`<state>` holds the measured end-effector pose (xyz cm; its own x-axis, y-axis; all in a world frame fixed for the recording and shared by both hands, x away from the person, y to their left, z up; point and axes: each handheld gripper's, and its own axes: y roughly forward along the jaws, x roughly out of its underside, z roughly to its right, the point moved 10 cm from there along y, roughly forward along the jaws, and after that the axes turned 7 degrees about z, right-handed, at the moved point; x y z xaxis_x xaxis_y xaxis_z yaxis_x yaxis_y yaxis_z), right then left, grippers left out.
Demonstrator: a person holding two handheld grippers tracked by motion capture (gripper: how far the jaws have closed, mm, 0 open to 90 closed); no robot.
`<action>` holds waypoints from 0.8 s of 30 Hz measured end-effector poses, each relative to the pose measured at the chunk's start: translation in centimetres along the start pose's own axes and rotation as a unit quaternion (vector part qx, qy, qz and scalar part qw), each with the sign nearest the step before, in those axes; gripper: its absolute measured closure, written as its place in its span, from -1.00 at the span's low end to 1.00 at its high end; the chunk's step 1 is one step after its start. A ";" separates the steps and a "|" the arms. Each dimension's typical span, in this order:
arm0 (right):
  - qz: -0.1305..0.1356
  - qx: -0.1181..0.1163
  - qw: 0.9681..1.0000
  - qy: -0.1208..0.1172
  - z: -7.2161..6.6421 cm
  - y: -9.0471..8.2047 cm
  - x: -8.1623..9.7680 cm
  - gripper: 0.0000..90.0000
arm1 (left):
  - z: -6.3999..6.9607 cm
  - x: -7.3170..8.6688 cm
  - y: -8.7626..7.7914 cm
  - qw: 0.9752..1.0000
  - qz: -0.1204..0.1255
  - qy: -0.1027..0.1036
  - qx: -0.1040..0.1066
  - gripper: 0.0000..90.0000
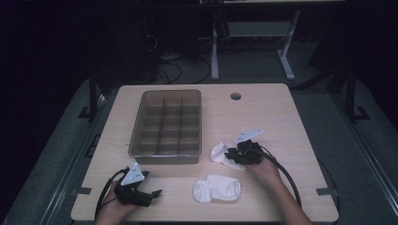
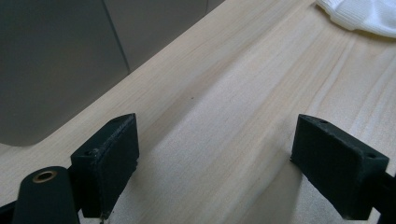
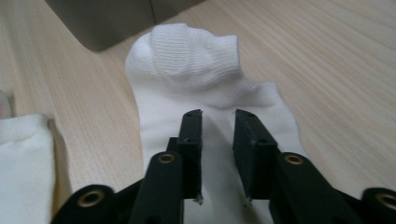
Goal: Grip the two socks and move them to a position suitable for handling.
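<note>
Two white socks lie on the wooden table (image 1: 281,126). One sock (image 1: 219,153) (image 3: 196,60) is right of the divided tray, and my right gripper (image 1: 233,154) (image 3: 218,116) is low over it. Its jaws stand a narrow gap apart, with sock fabric showing beneath that gap, and the pads do not visibly pinch it. The second sock (image 1: 217,188) (image 3: 21,158) (image 2: 364,14) lies crumpled near the front edge. My left gripper (image 1: 152,194) (image 2: 215,140) rests at the front left, wide open, with bare wood between its jaws.
A clear grey tray (image 1: 164,158) (image 2: 46,70) (image 3: 102,18) split into several compartments stands left of centre. A round cable hole (image 1: 235,96) sits at the table's far side. Bare tabletop lies to the right and behind the tray.
</note>
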<state>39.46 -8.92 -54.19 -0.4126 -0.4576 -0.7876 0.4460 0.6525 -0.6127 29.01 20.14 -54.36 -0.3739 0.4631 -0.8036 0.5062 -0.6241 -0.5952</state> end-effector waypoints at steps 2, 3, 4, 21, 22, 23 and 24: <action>-0.001 0.003 1.000 -0.001 0.1 -0.1 0.1 0.78 | 0.0 0.0 0.0 1.000 0.000 0.000 0.000 -0.68; -0.002 0.002 1.000 -0.003 0.0 -0.1 0.1 0.86 | 0.0 0.0 0.0 1.000 0.000 0.000 0.000 -0.68; -0.003 0.000 1.000 -0.001 0.0 -0.1 0.1 0.91 | 0.0 0.0 0.0 1.000 0.000 0.000 0.000 -0.68; 0.005 -0.022 0.999 0.033 0.2 -1.4 -0.4 0.97 | 0.0 0.0 0.0 1.000 0.000 0.000 0.000 -0.68; 0.009 -0.023 0.999 0.037 0.2 -1.5 -0.6 0.97 | 0.0 0.0 0.0 1.000 0.000 0.000 0.000 -0.68; 0.011 -0.023 0.999 0.042 0.2 -1.8 -0.7 0.97 | 0.0 0.0 0.0 1.000 0.000 0.000 0.000 -0.68; 0.013 -0.023 0.999 0.042 0.2 -2.1 -0.9 0.97 | 0.0 0.0 0.0 1.000 0.000 0.000 0.000 -0.68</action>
<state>39.03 -9.98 -52.24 -0.4677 -0.3884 -0.7940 0.4218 0.6913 -0.5866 29.02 20.13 -54.36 -0.3742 0.4631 -0.8035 0.5059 -0.6242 -0.5953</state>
